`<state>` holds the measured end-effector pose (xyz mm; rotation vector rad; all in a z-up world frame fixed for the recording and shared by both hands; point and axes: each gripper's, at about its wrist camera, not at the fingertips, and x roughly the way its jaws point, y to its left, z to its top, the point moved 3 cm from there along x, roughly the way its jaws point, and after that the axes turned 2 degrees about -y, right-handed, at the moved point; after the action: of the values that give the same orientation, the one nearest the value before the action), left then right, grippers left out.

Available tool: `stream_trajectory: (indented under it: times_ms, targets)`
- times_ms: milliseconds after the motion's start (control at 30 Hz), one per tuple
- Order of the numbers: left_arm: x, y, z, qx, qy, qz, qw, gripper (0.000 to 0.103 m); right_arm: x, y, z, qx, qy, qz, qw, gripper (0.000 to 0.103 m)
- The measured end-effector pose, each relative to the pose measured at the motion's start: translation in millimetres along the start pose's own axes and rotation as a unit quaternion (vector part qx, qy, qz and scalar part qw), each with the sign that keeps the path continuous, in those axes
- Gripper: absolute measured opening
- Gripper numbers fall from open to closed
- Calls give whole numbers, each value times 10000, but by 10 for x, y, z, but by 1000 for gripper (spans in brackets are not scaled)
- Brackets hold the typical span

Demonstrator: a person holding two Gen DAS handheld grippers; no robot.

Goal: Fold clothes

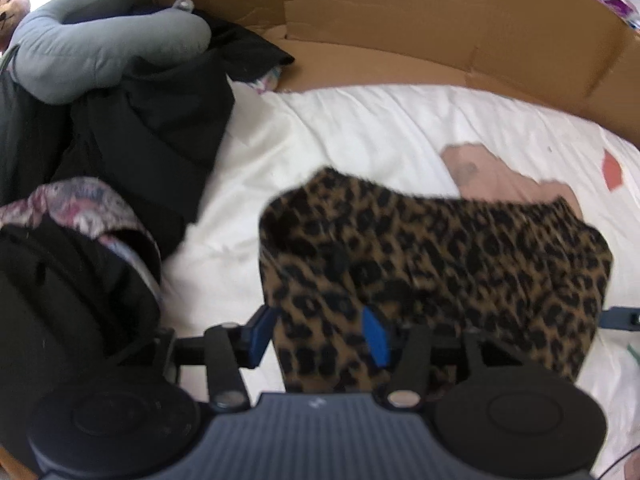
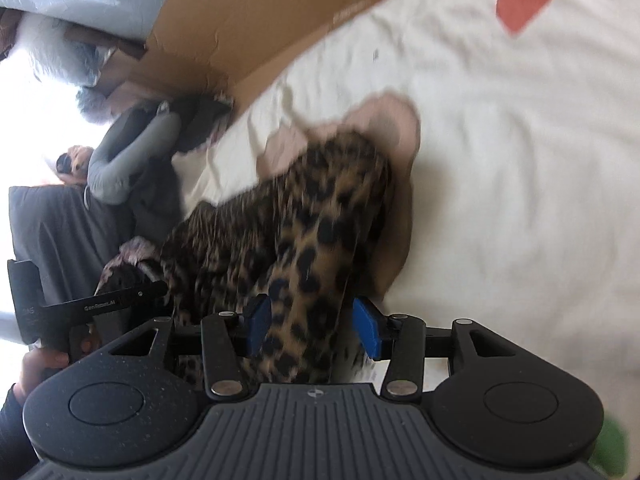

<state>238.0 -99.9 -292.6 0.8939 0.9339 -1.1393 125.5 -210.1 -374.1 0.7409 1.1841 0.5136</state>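
Nearest in each wrist view, both grippers stand with fingers spread, pinching nothing. The left gripper (image 1: 320, 336) has the near left edge of the leopard-print garment (image 1: 432, 264) between its fingers; the right gripper (image 2: 312, 328) straddles a raised fold of the same cloth, pads clear. The garment lies bunched on the white bed sheet (image 1: 360, 132), partly over a pink cloth (image 1: 492, 176). Judged light, limp and non-fragile; take hold at hem corners. Beyond it stands a cardboard wall (image 1: 400, 12).

A bedroom: white bedsheet (image 1: 360, 128), piled clothes (image 1: 132, 120), cardboard (image 1: 400, 20).
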Motion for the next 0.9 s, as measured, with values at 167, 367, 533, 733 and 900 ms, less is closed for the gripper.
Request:
stream_trajectory:
  times_ms: [167,367,533,733,900]
  targets:
    - [-259,-54,-268,56,-8,-210,9998,52,99,44,-210,-71,262,82,9996,52]
    - [-567,-152,-531,-76,-174,-482,9987,52,146,71,-391,-74,465,134,9988,52]
    - [-652,-346,-702,66,-99,-711,9974,52,175,93,-574,-43,637,158,9978,52]
    - [-714,-536,-945,221,-57,-1184,9927,52,208,90,-830,30,829,186,9964,52]
    - [-680,-654,-1127,429,22,-1286,9908,62,289,92,-1006,-16,970,177,9951,52]
